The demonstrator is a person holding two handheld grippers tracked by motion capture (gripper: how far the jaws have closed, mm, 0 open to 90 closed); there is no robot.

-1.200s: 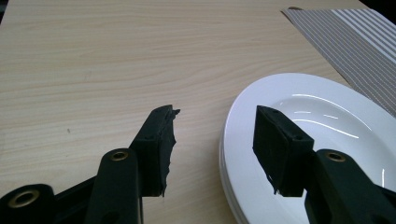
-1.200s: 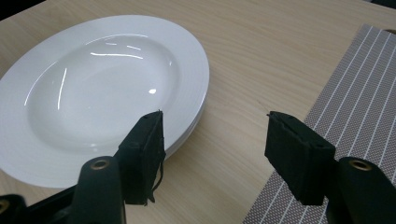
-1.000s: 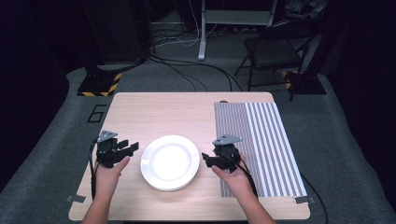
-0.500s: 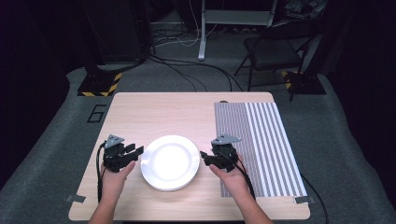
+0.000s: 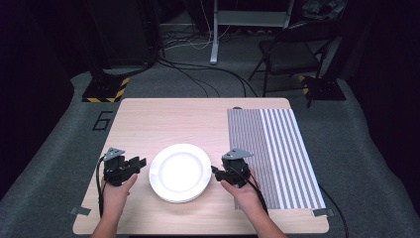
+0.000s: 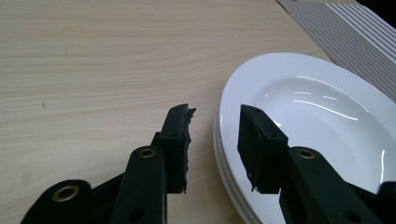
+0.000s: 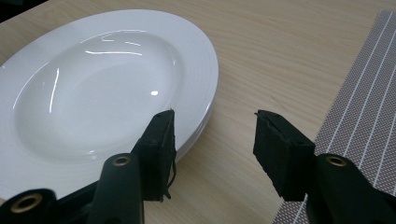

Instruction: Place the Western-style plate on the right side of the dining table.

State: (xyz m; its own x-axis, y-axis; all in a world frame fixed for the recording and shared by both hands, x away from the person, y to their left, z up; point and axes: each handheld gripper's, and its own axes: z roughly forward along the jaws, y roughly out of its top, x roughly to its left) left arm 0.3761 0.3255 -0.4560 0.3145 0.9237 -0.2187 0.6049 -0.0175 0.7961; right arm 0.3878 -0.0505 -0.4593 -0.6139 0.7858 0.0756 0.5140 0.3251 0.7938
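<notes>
stacked plates (image 5: 180, 172): rigid, glossy, slippery, breakable. grip rims at 9 and 3 o'clock. left tool (image 5: 140, 164) and right tool (image 5: 215, 171) closing, ungripped.

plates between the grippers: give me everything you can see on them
The plates are a short stack of round, glossy white plates, ceramic by the look, with a wide rim and shallow well, empty and catching glare. The edges show at least two, likely three. The stack lies flat on the wooden table, near its front edge, left of the striped placemat and apart from it. The left gripper straddles the rim, the right gripper has one jaw over the opposite rim; both have just been closing, and neither visibly presses yet.
</notes>
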